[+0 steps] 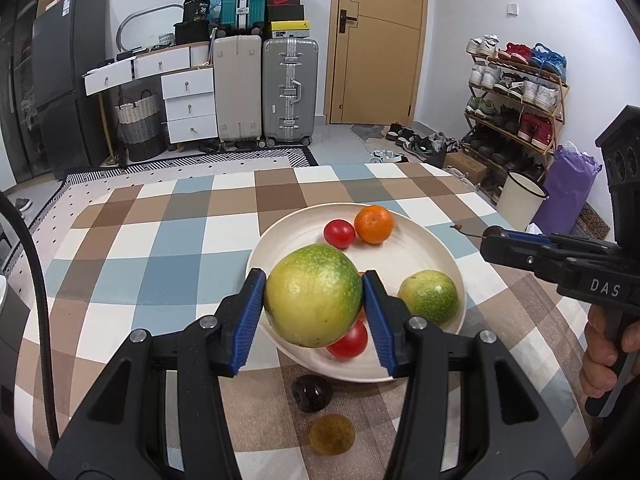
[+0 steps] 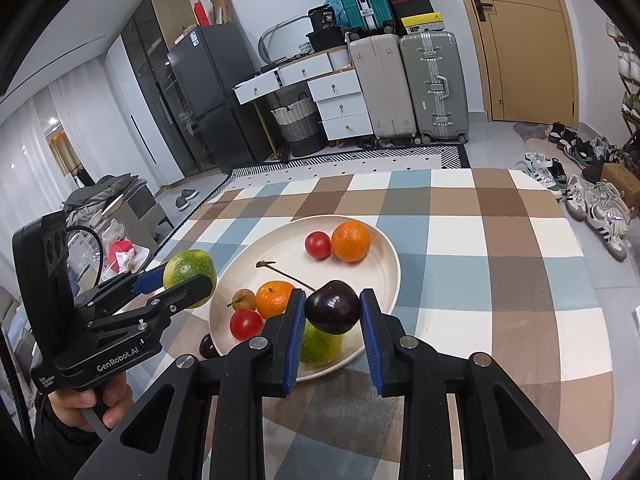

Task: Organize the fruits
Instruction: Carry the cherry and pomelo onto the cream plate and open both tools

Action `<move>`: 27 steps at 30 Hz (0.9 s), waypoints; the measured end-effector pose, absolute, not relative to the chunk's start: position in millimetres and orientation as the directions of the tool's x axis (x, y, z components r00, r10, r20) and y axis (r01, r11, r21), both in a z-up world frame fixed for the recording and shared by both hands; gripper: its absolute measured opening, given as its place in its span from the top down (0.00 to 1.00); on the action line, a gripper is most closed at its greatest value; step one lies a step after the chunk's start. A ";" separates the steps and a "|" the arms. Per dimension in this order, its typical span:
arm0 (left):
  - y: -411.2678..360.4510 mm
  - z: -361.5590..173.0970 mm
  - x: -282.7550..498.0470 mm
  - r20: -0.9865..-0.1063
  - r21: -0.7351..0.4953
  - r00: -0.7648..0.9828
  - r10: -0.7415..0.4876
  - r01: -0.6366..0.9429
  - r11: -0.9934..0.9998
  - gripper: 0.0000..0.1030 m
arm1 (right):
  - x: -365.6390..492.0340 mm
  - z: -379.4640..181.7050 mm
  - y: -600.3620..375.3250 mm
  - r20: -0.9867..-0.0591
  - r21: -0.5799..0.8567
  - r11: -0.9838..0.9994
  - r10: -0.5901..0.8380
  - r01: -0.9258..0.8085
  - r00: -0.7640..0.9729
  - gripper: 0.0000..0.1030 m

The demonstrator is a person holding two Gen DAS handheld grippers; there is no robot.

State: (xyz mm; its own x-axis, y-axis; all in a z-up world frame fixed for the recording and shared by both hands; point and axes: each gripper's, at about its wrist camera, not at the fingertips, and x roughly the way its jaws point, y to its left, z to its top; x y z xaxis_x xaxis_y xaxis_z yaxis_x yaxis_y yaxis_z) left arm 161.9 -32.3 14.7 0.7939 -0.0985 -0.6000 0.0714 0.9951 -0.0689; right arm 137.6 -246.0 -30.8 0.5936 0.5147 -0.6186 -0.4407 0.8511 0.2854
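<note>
My left gripper is shut on a green-yellow round fruit, held above the near rim of the white plate; it also shows in the right wrist view. My right gripper is shut on a dark cherry with a long stem, above the plate's near right part. On the plate lie two tangerines, two red tomatoes, a second green fruit and a small brown fruit.
On the checked tablecloth before the plate lie a dark cherry and a small brown round fruit. Suitcases, white drawers, a door and a shoe rack stand beyond the table.
</note>
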 end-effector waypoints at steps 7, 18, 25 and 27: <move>-28.1 10.5 177.2 -0.600 -0.067 0.795 -0.094 0.067 0.995 0.55 | 150.5 -28.8 -244.9 -0.620 0.288 0.853 0.513 -0.436 0.594 0.73; -28.4 2.4 205.1 -0.614 -0.067 0.784 -0.097 0.071 0.995 0.55 | 168.8 -40.9 -229.8 -0.650 0.273 0.856 0.500 -0.438 0.571 0.73; -30.6 -1.6 212.4 -0.621 -0.070 0.777 -0.104 0.077 0.995 0.55 | 177.7 -52.0 -221.8 -0.668 0.267 0.859 0.491 -0.436 0.558 0.73; -31.5 -4.1 215.0 -0.625 -0.066 0.773 -0.103 0.079 0.995 0.55 | 180.0 -54.5 -219.4 -0.670 0.265 0.860 0.490 -0.437 0.558 0.73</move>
State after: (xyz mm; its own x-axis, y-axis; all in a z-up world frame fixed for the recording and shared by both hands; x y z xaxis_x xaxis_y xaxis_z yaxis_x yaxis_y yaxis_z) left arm 215.0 -31.5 -4.1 0.7734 -0.1030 -0.6255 0.0788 0.9947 -0.0664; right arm 180.0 -219.4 -54.5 0.5575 0.4900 -0.6701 -0.4369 0.8596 0.2650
